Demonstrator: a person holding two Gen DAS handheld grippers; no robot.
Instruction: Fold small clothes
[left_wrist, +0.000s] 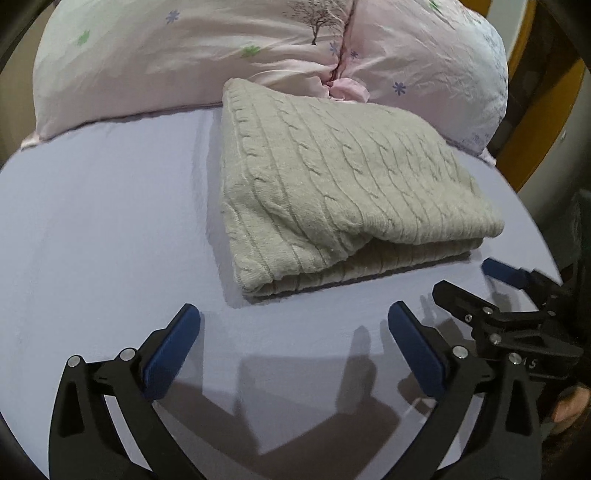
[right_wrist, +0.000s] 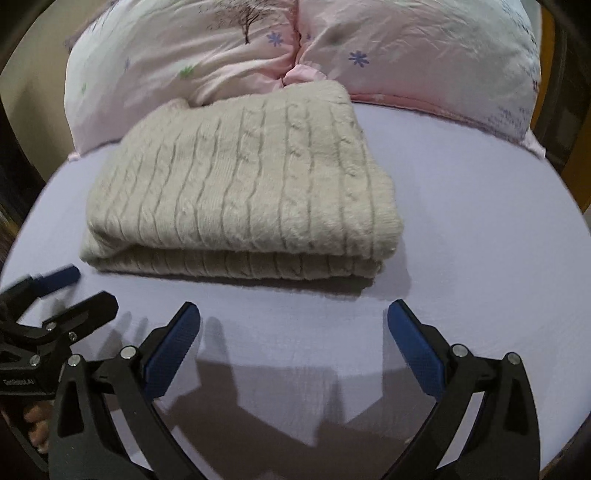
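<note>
A beige cable-knit sweater (left_wrist: 332, 184) lies folded in a thick rectangle on the lavender bed sheet (left_wrist: 110, 221); it also shows in the right wrist view (right_wrist: 243, 184). My left gripper (left_wrist: 293, 314) is open and empty, just short of the sweater's near edge. My right gripper (right_wrist: 293, 310) is open and empty, also just short of the near edge. The right gripper shows at the right of the left wrist view (left_wrist: 469, 280), and the left gripper shows at the left of the right wrist view (right_wrist: 92, 284). Neither touches the sweater.
Two pink floral pillows (left_wrist: 221, 55) lie behind the sweater against the bed's head, also in the right wrist view (right_wrist: 406, 55). A wooden bed frame (left_wrist: 532, 140) shows at the right. The sheet (right_wrist: 480, 221) spreads either side of the sweater.
</note>
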